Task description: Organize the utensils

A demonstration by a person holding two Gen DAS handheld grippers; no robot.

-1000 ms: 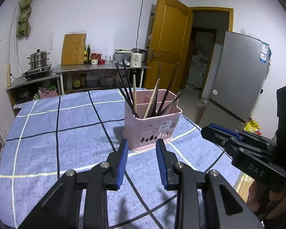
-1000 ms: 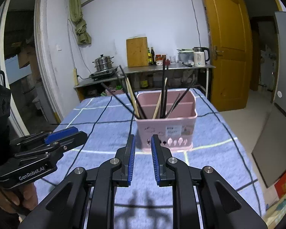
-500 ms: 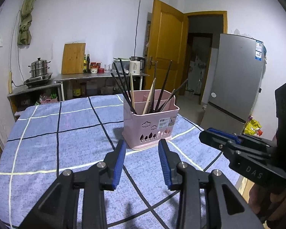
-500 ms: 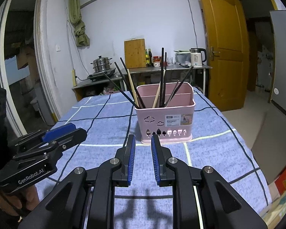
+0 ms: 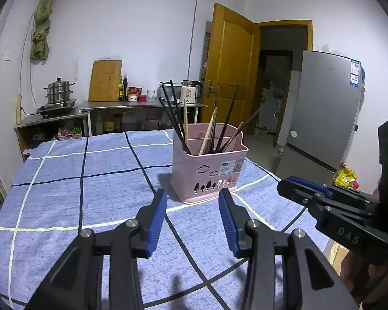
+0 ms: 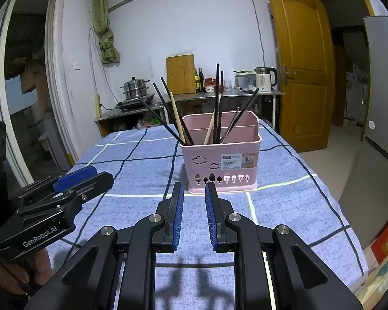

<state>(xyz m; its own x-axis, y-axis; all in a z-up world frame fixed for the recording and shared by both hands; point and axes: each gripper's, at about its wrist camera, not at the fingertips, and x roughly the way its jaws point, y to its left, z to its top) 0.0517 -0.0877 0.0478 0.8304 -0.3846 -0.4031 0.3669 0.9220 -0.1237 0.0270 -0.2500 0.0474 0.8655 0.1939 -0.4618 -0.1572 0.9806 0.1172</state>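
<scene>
A pink utensil basket (image 5: 209,170) stands on the blue checked tablecloth (image 5: 90,180). It holds several black and wooden chopsticks (image 5: 173,113) that lean out of its front compartment. My left gripper (image 5: 193,201) hovers over the cloth just short of the basket, its jaws opening with nothing between them. In the right wrist view the basket (image 6: 219,160) and chopsticks (image 6: 168,111) sit straight ahead. My right gripper (image 6: 194,191) is open by a narrow gap, empty, just short of the basket's base. Each gripper shows in the other's view: the right gripper (image 5: 310,191) and the left gripper (image 6: 75,178).
Behind the table a steel counter (image 5: 142,104) carries a cutting board (image 5: 104,80), bottles, a kettle (image 5: 190,94) and a steamer pot (image 5: 58,94). A yellow door (image 5: 230,72) and a grey fridge (image 5: 323,113) stand to the right. The table's right edge (image 6: 349,222) is close.
The left jaws have spread wider. Both grippers have sunk a little toward the cloth, and the views now take in more of the wall. The basket has not moved.
</scene>
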